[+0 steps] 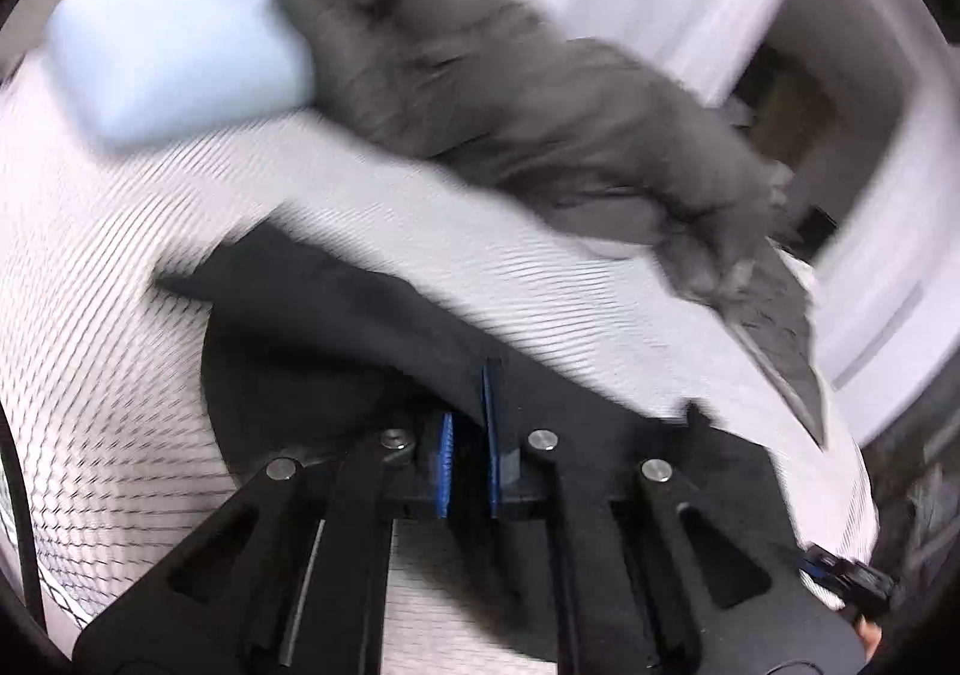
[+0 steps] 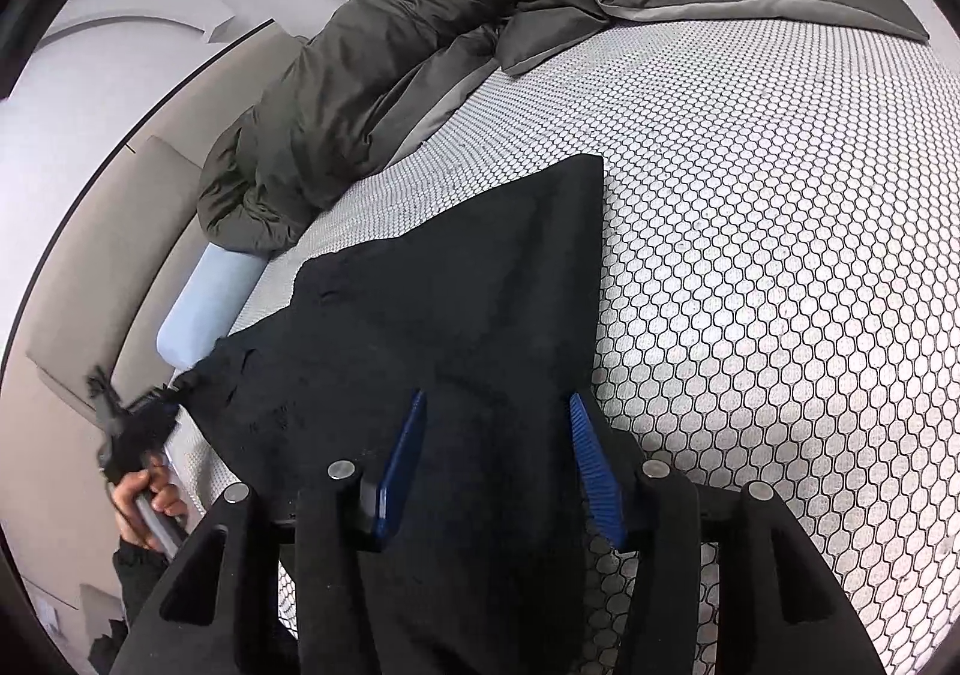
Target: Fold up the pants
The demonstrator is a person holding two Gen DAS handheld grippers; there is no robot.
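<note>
The black pants lie on the bed, near its pillow edge. The left tool is pinched tight on them. The right tool is apart, above the cloth.

The left wrist view is motion-blurred: the grey duvet and pale blue pillow smear at 12 o'clock. The black pants run under the right gripper toward 6 o'clock.
</note>
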